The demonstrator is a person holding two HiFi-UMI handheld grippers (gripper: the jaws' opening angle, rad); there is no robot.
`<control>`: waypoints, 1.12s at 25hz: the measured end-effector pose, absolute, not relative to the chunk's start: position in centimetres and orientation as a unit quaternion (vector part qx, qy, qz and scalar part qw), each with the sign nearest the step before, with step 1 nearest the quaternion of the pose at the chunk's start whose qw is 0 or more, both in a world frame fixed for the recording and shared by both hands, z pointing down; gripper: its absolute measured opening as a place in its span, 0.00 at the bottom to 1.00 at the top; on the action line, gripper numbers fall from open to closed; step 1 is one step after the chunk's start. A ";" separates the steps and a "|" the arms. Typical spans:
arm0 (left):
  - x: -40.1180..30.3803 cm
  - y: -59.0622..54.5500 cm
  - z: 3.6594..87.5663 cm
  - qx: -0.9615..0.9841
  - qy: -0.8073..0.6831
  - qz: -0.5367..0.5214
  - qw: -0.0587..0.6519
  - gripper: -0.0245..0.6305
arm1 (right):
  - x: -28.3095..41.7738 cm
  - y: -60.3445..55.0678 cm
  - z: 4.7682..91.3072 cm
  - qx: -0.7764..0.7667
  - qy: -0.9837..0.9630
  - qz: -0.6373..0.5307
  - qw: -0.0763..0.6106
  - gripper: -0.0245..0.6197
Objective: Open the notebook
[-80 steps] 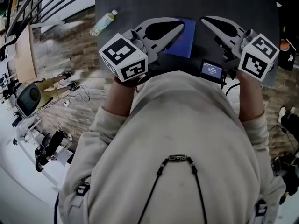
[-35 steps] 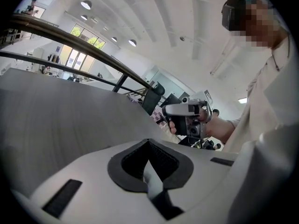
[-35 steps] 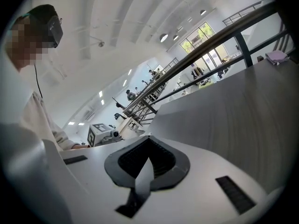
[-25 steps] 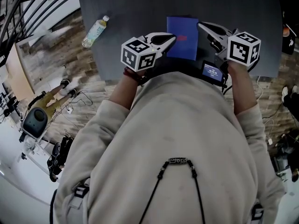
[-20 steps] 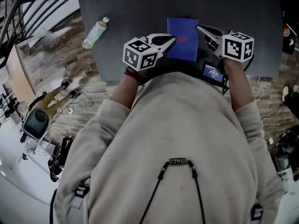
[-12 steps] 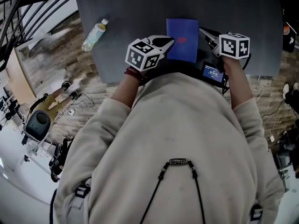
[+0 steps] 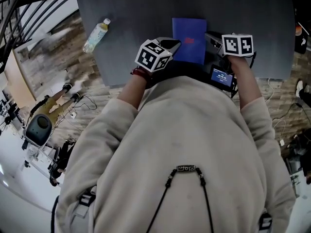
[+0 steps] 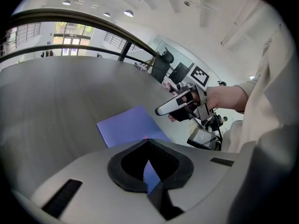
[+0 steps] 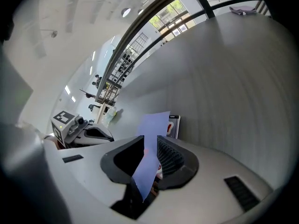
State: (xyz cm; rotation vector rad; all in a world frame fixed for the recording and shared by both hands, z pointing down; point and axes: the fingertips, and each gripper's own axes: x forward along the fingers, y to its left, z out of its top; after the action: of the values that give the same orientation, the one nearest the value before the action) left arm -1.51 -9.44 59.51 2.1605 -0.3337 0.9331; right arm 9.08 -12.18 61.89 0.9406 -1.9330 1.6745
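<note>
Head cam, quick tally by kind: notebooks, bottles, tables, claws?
Notebook: 1
Bottle: 1
Table: 1
Claws: 2, left claw and right claw; the right one's jaws are opening, with the notebook seen between them
Total: 5

- notebook (image 7: pixel 189 40): plain blue cover, small red mark near its middle;
- desk (image 7: pixel 146 8): uniform dark grey;
- bottle (image 7: pixel 95 36): pale yellow-green, white cap;
- floor (image 7: pixel 63 67): brown wood-plank pattern;
- sweatshirt (image 7: pixel 184 140): beige, black drawcords
</note>
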 end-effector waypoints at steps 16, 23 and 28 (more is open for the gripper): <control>-0.6 -7.3 64.6 0.847 -0.110 0.402 0.330 0.05 | 8.0 -8.5 67.2 0.322 -0.671 0.600 0.294 0.29; -1.3 -7.3 67.1 0.823 -0.123 0.444 0.332 0.05 | 7.7 -8.1 68.3 0.328 -0.669 0.596 0.299 0.29; -1.4 -6.8 68.3 0.820 -0.114 0.468 0.310 0.05 | 7.6 -8.1 68.2 0.325 -0.674 0.593 0.297 0.29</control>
State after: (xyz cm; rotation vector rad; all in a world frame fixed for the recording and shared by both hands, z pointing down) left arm -1.43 -6.77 68.32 2.1654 -0.3011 1.2367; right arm 7.60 -8.15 68.24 0.8647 -1.7932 1.5757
